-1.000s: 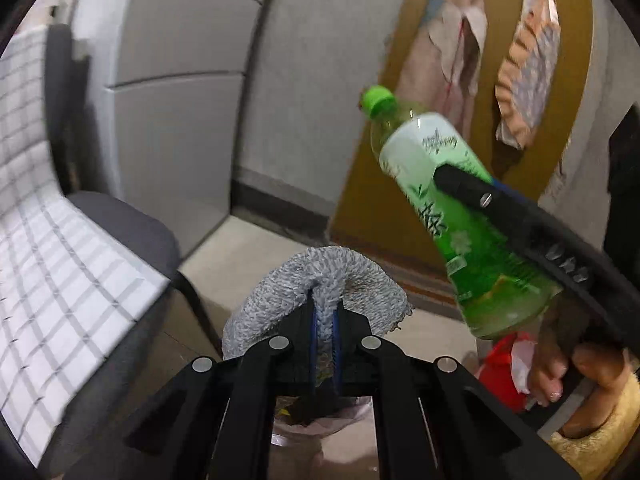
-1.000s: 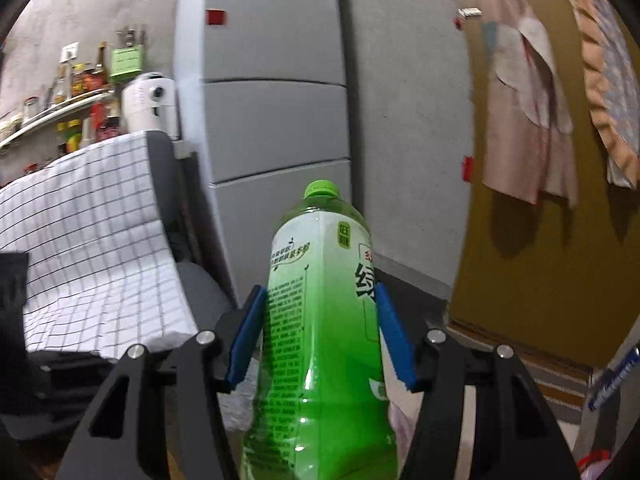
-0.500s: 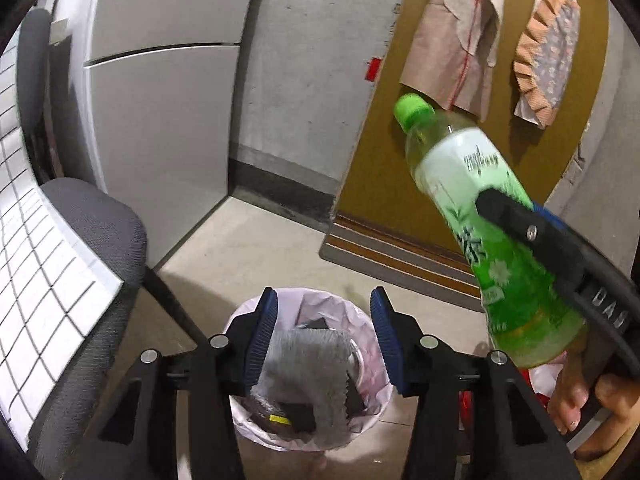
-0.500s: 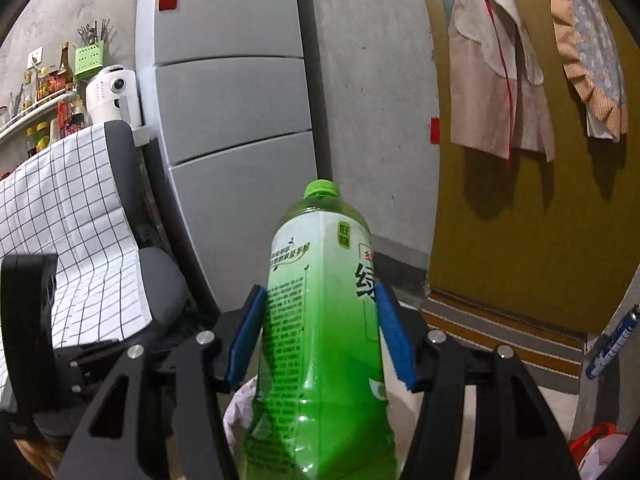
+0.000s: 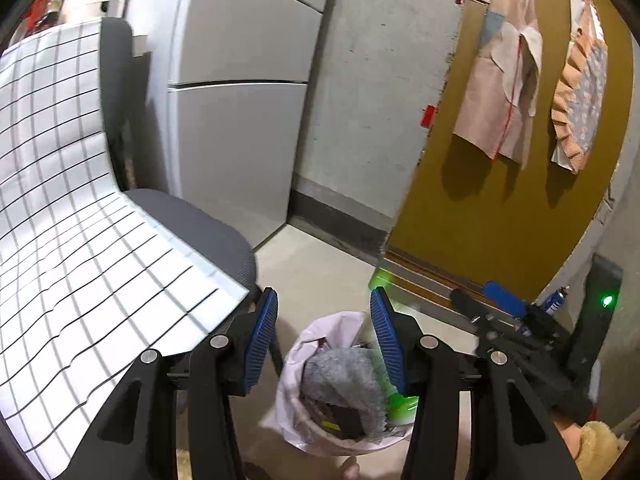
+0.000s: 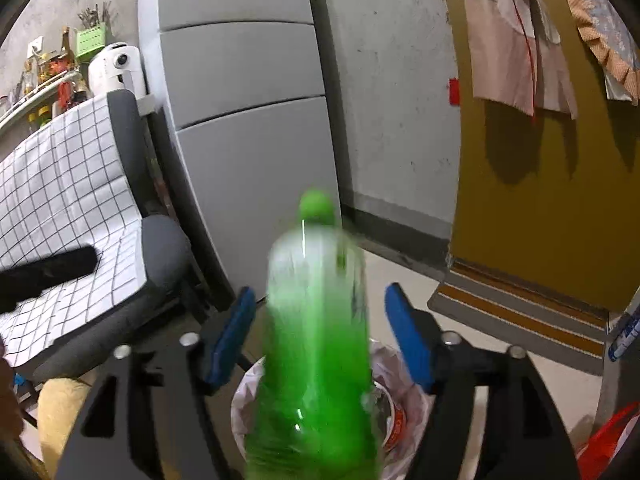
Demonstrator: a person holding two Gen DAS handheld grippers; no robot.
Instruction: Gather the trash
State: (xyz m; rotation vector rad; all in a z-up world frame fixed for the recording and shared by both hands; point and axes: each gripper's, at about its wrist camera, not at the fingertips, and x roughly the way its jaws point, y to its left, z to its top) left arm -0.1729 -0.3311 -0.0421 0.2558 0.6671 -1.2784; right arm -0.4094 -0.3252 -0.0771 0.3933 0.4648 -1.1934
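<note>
Right gripper point(image 6: 320, 340) jaws just opening, clear of blurred green bottle point(image 6: 316, 340) over bin point(image 6: 246, 400) at 6 o'clock, risking rim bounce-out; left gripper point(image 5: 322, 338) half-open, empty.

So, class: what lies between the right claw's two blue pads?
In the right wrist view, the blurred green plastic bottle, gaps either side, above the white-lined bin.

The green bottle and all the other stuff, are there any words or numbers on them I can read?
No words or numbers can be read now.
Green bottle: its label is smeared by motion blur, unreadable.
Blue-and-white can at the right edge: print too small to read.
Red tags on the wall and fridge: no text visible.
Shelf bottles: too small to read.
</note>
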